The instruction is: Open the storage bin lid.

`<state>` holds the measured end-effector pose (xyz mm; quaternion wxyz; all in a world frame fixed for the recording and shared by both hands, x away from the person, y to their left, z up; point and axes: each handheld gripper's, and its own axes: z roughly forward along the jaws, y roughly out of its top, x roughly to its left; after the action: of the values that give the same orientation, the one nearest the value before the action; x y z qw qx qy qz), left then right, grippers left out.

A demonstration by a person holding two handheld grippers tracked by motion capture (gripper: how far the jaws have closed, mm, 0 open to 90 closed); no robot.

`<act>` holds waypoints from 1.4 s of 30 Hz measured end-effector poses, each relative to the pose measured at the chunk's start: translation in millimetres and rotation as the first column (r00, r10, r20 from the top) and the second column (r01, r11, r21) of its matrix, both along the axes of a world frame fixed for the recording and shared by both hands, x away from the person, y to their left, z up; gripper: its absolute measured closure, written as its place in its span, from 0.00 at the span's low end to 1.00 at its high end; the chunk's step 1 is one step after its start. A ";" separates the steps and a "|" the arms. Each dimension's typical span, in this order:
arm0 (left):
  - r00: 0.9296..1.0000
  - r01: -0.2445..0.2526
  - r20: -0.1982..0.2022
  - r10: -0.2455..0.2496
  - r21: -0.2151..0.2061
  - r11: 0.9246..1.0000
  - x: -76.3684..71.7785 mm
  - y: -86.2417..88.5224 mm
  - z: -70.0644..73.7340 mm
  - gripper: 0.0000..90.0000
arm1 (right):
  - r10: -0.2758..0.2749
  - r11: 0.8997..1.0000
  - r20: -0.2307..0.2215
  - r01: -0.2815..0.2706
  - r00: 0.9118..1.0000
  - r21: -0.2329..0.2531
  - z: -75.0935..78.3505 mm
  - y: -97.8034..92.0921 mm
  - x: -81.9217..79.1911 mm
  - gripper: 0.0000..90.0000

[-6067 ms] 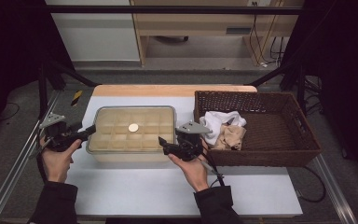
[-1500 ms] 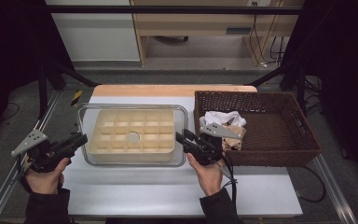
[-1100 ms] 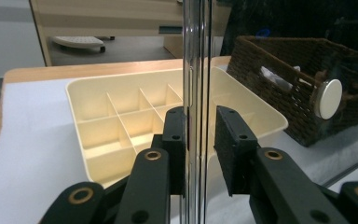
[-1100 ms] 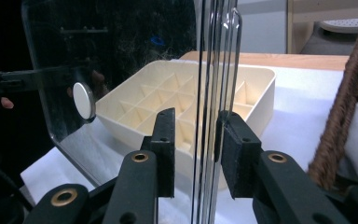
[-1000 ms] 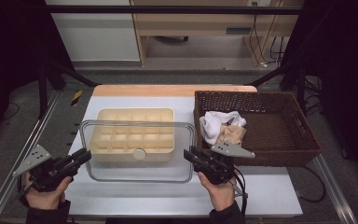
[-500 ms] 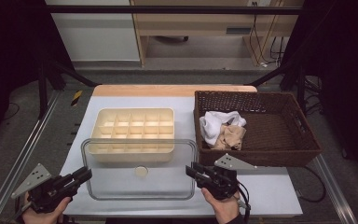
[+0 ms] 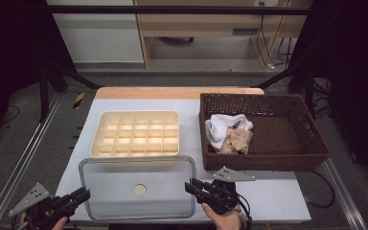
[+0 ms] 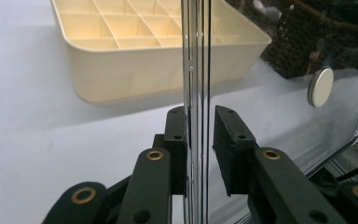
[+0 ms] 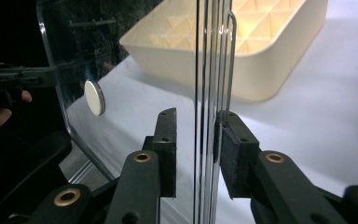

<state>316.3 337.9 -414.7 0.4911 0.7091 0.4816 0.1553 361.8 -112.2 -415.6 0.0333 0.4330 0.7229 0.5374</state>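
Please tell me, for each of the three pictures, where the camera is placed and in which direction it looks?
High view: above the near table edge, looking forward and down on the clear lid, cream tray and basket; both hands with the left claw and right claw show.
Left gripper view: on the left claw, along the lid's edge toward the tray.
Right gripper view: on the right claw, likewise.
Both claw views share lid and tray.

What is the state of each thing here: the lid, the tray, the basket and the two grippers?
Clear lid: off the tray, held at both ends.
Compartment tray: uncovered, empty.
Wicker basket: holds crumpled cloths.
Left gripper: jaws around the lid's edge.
Right gripper: jaws around the lid's edge.
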 end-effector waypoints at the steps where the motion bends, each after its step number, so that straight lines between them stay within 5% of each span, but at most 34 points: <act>1: 1.000 0.005 -0.007 -0.005 0.008 1.000 0.2 -0.4 -0.9 0.82 | 0.001 1.000 -0.007 -0.001 1.000 0.000 -2.1 -0.6 0.2 0.78; 12: 0.996 0.007 -0.085 -0.003 0.050 0.999 7.1 -4.6 -16.3 0.82 | -0.006 1.000 -0.075 0.004 0.997 -0.029 -21.2 0.2 2.2 0.77; 20: 0.990 0.018 -0.144 -0.002 0.110 0.994 15.3 -13.1 -32.3 0.78 | -0.020 0.999 -0.080 0.016 0.997 -0.050 -33.6 2.3 8.4 0.74; 42: 0.987 0.023 -0.163 0.006 0.179 0.984 27.9 -22.3 -49.2 0.65 | -0.046 0.988 -0.110 0.029 0.993 -0.151 -58.3 15.1 18.2 0.59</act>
<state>344.2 315.6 -463.9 0.3844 0.7630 0.5011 0.1377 380.0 -97.1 -473.9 0.0346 0.4727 0.7534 0.4557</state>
